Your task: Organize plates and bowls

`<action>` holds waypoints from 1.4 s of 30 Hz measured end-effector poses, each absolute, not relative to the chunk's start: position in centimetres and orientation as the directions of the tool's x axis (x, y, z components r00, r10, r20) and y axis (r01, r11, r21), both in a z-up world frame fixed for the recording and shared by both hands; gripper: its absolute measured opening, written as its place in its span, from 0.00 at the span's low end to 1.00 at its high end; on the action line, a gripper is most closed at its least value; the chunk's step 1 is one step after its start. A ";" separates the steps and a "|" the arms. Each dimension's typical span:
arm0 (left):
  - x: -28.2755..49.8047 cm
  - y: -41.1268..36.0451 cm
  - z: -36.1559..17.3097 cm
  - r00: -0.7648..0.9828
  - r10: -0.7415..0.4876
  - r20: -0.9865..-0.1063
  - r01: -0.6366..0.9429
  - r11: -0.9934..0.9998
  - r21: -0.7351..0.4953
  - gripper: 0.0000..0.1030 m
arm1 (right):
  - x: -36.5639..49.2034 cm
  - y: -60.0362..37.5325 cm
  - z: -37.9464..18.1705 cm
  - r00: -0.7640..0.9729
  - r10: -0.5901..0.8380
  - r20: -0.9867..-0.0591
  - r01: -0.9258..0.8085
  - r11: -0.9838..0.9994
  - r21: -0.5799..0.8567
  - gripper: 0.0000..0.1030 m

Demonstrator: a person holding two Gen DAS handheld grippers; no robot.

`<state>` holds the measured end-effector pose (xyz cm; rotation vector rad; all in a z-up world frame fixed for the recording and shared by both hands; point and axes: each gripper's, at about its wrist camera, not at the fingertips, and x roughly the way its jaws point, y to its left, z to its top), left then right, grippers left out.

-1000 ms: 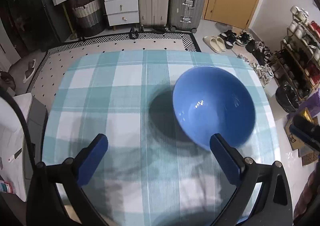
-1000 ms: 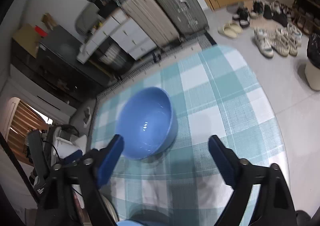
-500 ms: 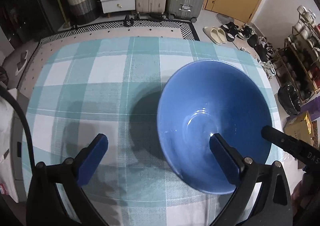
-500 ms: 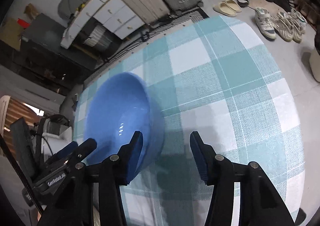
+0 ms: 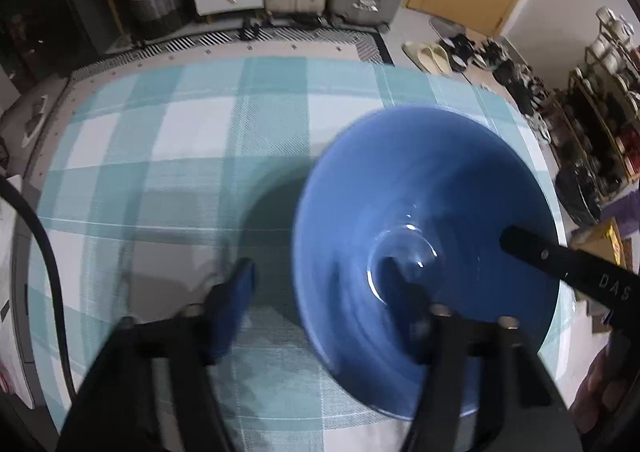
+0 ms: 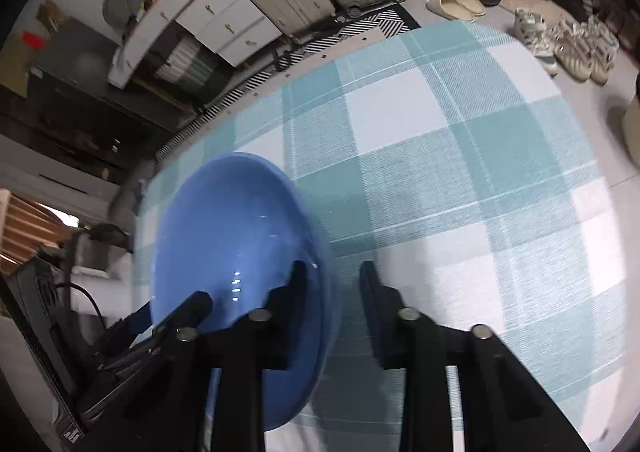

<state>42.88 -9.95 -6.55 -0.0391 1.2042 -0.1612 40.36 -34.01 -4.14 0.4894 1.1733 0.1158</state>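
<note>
each gripper straddles the blue bowl's (image 5: 424,252) rim, one finger inside and one outside, apparently to lift it from both sides. the left gripper (image 5: 320,292) gapes partly open; the right gripper (image 6: 334,288) has a narrow gap, contact unclear. the bowl rests on the checked tablecloth (image 6: 460,155).

Leaving bare checked cloth over the whole left and far part of the counter (image 5: 192,139), with open passage there for a gripper. Blocking the near right part: the blue bowl (image 5: 420,187), big and close. Straddling its rim from both sides, the left gripper (image 5: 320,284) with one finger inside, and the right gripper (image 6: 334,280) the same, its jaws narrowed around the wall. Staying free on the right side of the bowl in the right wrist view, only cloth.
</note>
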 end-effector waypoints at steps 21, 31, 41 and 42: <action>41.7 -9.8 -5.2 0.377 -0.218 -0.900 0.137 0.974 -0.179 0.15 | 38.3 -33.7 -2.8 0.399 0.289 -0.870 0.113 0.926 0.359 0.05; 39.0 -8.7 -3.0 0.392 -0.198 -0.898 0.140 0.978 -0.155 0.08 | 35.4 -32.8 -0.5 0.411 0.298 -0.862 0.083 0.929 0.360 0.04; 35.2 -8.4 -0.7 0.397 -0.198 -0.896 0.153 0.977 -0.148 0.07 | 30.9 -32.4 2.0 0.420 0.304 -0.855 0.081 0.926 0.369 0.05; 34.8 -8.4 -0.4 0.400 -0.201 -0.894 0.160 0.976 -0.148 0.07 | 30.4 -32.4 2.3 0.423 0.305 -0.853 0.082 0.925 0.371 0.05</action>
